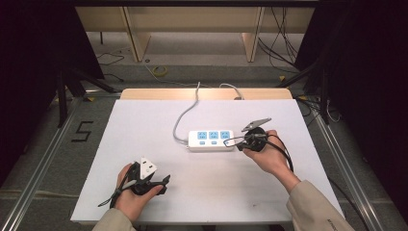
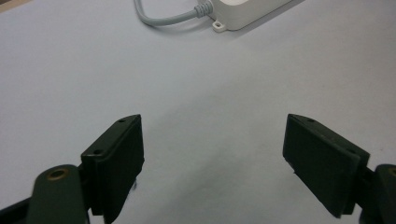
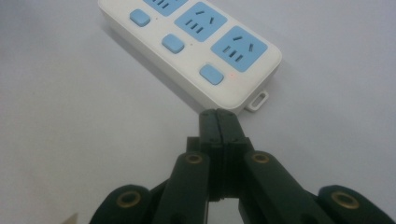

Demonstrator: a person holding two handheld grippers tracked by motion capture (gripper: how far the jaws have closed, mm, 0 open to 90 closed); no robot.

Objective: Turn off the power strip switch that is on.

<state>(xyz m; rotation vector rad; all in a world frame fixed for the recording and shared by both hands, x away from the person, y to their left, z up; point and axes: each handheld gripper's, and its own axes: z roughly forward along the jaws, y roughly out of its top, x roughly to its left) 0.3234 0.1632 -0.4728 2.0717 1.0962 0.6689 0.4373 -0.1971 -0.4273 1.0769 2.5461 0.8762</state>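
White table (image 1: pixel 144 192) fills the middle of the high view, with a dark room all around. My power strip (image 1: pixel 210 140) sits near the middle, a bit right. My right tool (image 3: pixel 218 114) is pinched tight with nothing in it, its tip just beside the strip's near end, close to the last blue button (image 3: pixel 211 74). I think no button is pressed yet. My left tool (image 2: pixel 212 158) waits wide apart at lower left, holding nothing.
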